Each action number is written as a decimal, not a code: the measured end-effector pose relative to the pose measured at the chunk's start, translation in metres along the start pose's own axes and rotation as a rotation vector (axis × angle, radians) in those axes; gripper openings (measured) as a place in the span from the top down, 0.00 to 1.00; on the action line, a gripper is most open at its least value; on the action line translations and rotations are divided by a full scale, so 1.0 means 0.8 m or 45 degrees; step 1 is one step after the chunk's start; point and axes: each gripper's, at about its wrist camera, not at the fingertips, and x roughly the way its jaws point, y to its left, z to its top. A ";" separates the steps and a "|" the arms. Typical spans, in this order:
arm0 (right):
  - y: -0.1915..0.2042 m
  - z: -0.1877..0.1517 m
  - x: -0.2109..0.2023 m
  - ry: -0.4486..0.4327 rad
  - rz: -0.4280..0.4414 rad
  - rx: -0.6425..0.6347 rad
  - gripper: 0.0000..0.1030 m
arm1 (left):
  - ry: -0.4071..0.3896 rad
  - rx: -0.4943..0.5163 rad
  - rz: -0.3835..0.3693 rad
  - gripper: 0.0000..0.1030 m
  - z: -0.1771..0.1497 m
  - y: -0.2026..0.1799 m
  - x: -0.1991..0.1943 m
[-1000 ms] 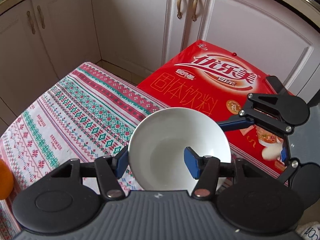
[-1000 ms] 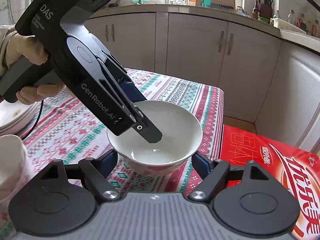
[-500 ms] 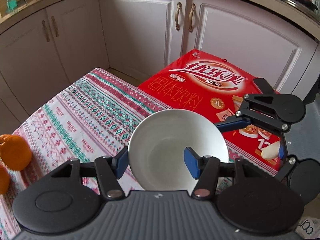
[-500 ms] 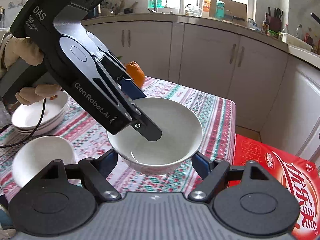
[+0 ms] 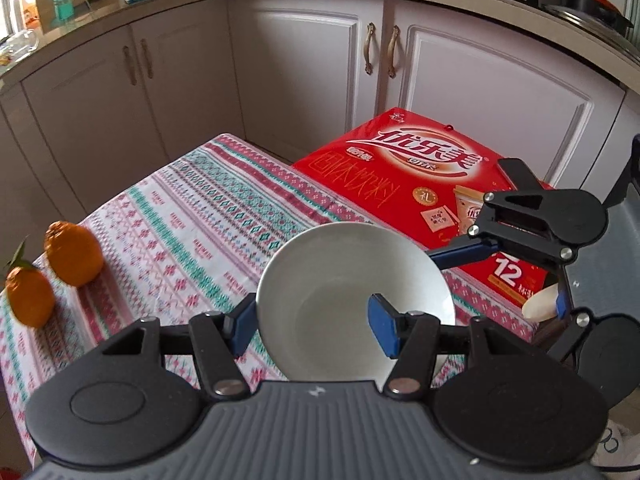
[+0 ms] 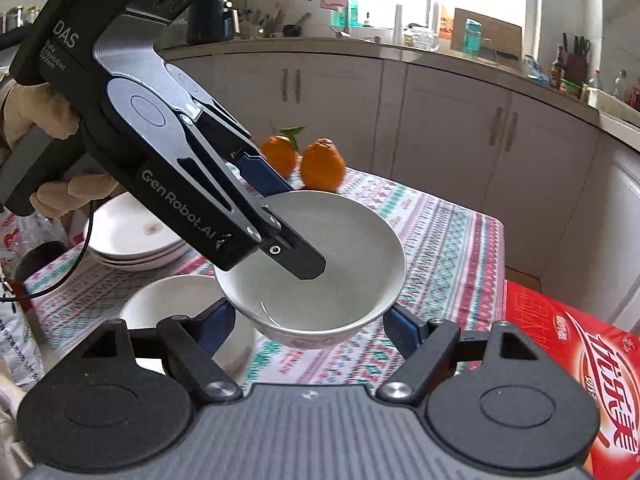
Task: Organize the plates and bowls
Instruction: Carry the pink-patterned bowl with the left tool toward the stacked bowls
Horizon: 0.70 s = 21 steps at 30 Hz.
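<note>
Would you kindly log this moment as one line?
left gripper: shut on bowl rim | right gripper: around bowl base | bowl: above table

bowl (image 6: 316,280) near rim: hidden behind the left claw (image 5: 316,322) body in the left wrist view
second bowl (image 6: 168,300): blurred, partly behind the right claw (image 6: 308,330)
stacked plates (image 6: 132,240): partly hidden by the left claw's body
red box (image 6: 580,344): cut off at the frame edge
countertop bottles (image 6: 560,68): too small to tell

The left gripper (image 6: 280,216) reads "DAS" and "GenRobot.AI"; the red box (image 5: 424,188) shows "12".
</note>
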 end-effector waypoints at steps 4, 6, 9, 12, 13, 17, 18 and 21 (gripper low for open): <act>0.022 0.001 -0.004 -0.006 0.029 -0.026 0.18 | -0.009 -0.029 0.031 0.44 -0.019 0.001 -0.020; 0.031 0.001 -0.006 -0.010 0.049 -0.032 0.18 | -0.012 -0.047 0.041 0.44 -0.029 0.005 -0.027; 0.045 0.003 -0.005 -0.007 0.077 -0.044 0.18 | -0.008 -0.081 0.054 0.44 -0.044 0.010 -0.035; 0.057 0.001 -0.002 0.007 0.103 -0.052 0.18 | -0.004 -0.111 0.065 0.44 -0.058 0.014 -0.039; 0.060 0.000 0.001 0.016 0.112 -0.052 0.18 | -0.002 -0.121 0.067 0.44 -0.063 0.015 -0.040; 0.072 -0.004 0.008 0.047 0.134 -0.057 0.18 | 0.009 -0.148 0.067 0.44 -0.078 0.016 -0.042; 0.073 -0.005 0.009 0.051 0.137 -0.057 0.18 | 0.011 -0.153 0.068 0.44 -0.082 0.017 -0.042; 0.077 -0.009 0.012 0.068 0.149 -0.048 0.18 | 0.020 -0.165 0.066 0.44 -0.089 0.017 -0.039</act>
